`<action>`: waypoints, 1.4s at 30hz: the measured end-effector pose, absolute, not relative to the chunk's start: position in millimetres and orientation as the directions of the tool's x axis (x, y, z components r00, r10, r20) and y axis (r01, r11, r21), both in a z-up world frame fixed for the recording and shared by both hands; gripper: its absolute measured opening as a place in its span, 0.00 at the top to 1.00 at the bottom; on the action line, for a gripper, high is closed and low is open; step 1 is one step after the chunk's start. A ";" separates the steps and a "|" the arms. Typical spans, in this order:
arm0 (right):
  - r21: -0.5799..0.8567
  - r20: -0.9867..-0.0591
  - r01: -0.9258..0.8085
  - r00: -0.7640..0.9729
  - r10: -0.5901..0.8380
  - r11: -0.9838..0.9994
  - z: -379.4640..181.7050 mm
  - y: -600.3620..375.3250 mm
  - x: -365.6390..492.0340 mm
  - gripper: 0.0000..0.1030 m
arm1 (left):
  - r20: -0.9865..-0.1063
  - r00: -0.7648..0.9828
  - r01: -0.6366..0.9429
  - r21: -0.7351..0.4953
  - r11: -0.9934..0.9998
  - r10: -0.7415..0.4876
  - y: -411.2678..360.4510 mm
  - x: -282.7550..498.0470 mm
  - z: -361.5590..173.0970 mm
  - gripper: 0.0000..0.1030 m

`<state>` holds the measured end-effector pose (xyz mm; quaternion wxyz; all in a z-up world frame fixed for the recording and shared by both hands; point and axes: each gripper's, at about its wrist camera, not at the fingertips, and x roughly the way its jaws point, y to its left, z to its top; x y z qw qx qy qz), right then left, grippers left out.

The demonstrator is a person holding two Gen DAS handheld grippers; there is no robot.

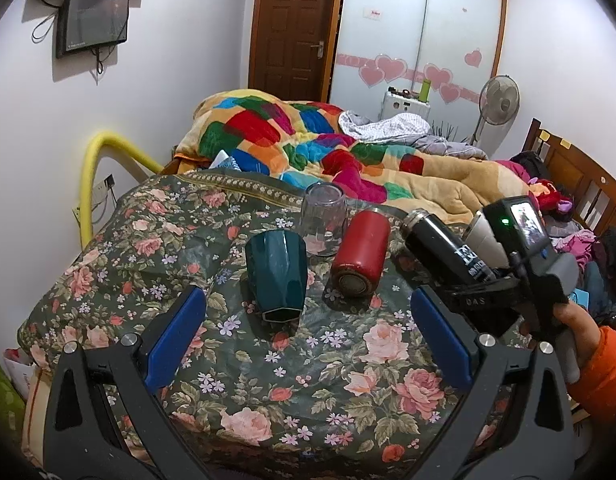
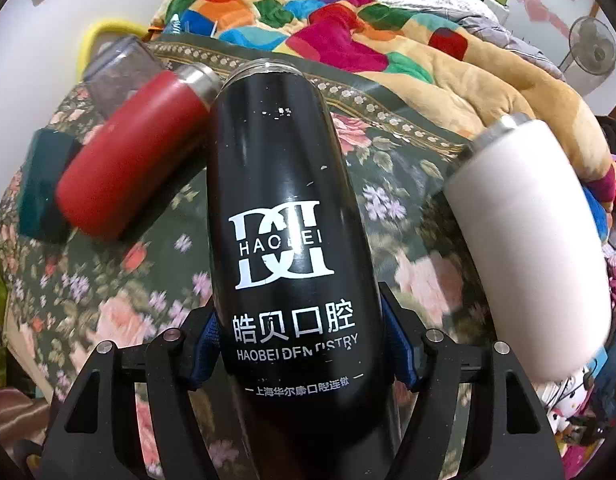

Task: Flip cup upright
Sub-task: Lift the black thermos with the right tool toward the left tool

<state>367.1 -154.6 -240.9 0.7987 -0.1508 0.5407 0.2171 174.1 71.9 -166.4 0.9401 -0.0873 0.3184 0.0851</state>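
Observation:
My right gripper (image 2: 300, 348) is shut on the black cup (image 2: 284, 208), a tall black flask with white lettering, and holds it tilted above the floral cloth; it also shows in the left wrist view (image 1: 443, 244). My left gripper (image 1: 308, 340) is open and empty, just in front of a teal cup (image 1: 278, 276) that stands mouth down. A red cup (image 1: 361, 254) lies tilted on its side, also seen in the right wrist view (image 2: 128, 156). A clear glass (image 1: 323, 220) stands upside down behind it. A white cup (image 2: 531, 248) is mouth down at the right.
The floral cloth (image 1: 268, 392) covers a raised surface that drops off at the left and front. A colourful blanket (image 1: 308, 140) is heaped on the bed behind. A yellow padded rail (image 1: 90, 176) runs along the left wall. A wooden headboard (image 1: 579, 176) is at right.

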 end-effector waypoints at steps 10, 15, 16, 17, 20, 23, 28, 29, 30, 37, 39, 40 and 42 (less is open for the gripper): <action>-0.034 -0.870 -0.555 0.426 0.249 0.831 -178.3 -164.2 310.0 0.36 | -0.568 0.817 -0.189 -0.100 0.977 0.100 53.5 146.3 -141.0 0.00; -0.037 -0.843 -0.598 0.449 0.296 0.801 -159.0 -159.4 281.5 0.36 | -0.552 0.828 -0.179 -0.088 0.980 0.102 47.0 131.1 -133.2 0.00; -0.033 -0.841 -0.607 0.446 0.306 0.794 -157.8 -157.9 276.7 0.36 | -0.550 0.829 -0.179 -0.085 0.980 0.104 46.0 127.7 -132.4 0.00; -0.029 -0.841 -0.619 0.440 0.315 0.785 -158.3 -155.5 270.8 0.36 | -0.550 0.829 -0.179 -0.082 0.980 0.105 46.0 125.2 -131.8 0.00; -0.013 -0.847 -0.650 0.411 0.337 0.759 -165.2 -148.2 253.1 0.36 | -0.552 0.826 -0.184 -0.076 0.980 0.112 45.3 118.5 -131.8 0.00; 0.003 -0.862 -0.684 0.368 0.348 0.730 -179.8 -130.8 239.5 0.36 | -0.560 0.820 -0.195 -0.076 0.978 0.120 47.8 113.8 -134.6 0.00; 0.036 -0.894 -0.723 0.286 0.346 0.690 -212.8 -108.1 231.5 0.36 | -0.583 0.802 -0.222 -0.086 0.971 0.132 57.0 110.2 -143.1 0.00; 0.038 -0.904 -0.728 0.267 0.334 0.685 -223.5 -100.6 234.7 0.36 | -0.587 0.799 -0.226 -0.088 0.970 0.133 58.8 109.9 -145.1 0.00; 0.043 -0.911 -0.730 0.252 0.327 0.682 -230.6 -98.1 237.3 0.36 | -0.592 0.795 -0.231 -0.090 0.969 0.134 61.6 110.7 -146.9 0.00; 0.015 -0.944 -0.733 0.213 0.251 0.680 -265.9 -85.7 254.6 0.36 | -0.635 0.762 -0.250 -0.112 0.962 0.124 72.6 121.7 -167.2 0.00; 0.005 -0.948 -0.738 0.211 0.238 0.675 -268.8 -85.4 257.3 0.36 | -0.645 0.754 -0.252 -0.109 0.961 0.125 73.9 124.8 -172.0 0.00; 0.000 -0.949 -0.739 0.211 0.232 0.674 -270.0 -84.6 257.9 0.36 | -0.651 0.749 -0.252 -0.110 0.961 0.122 74.4 127.1 -174.9 0.00; -0.005 -0.957 -0.740 0.198 0.212 0.672 -274.1 -82.5 259.5 0.36 | -0.658 0.744 -0.252 -0.113 0.961 0.118 74.1 129.3 -178.2 0.00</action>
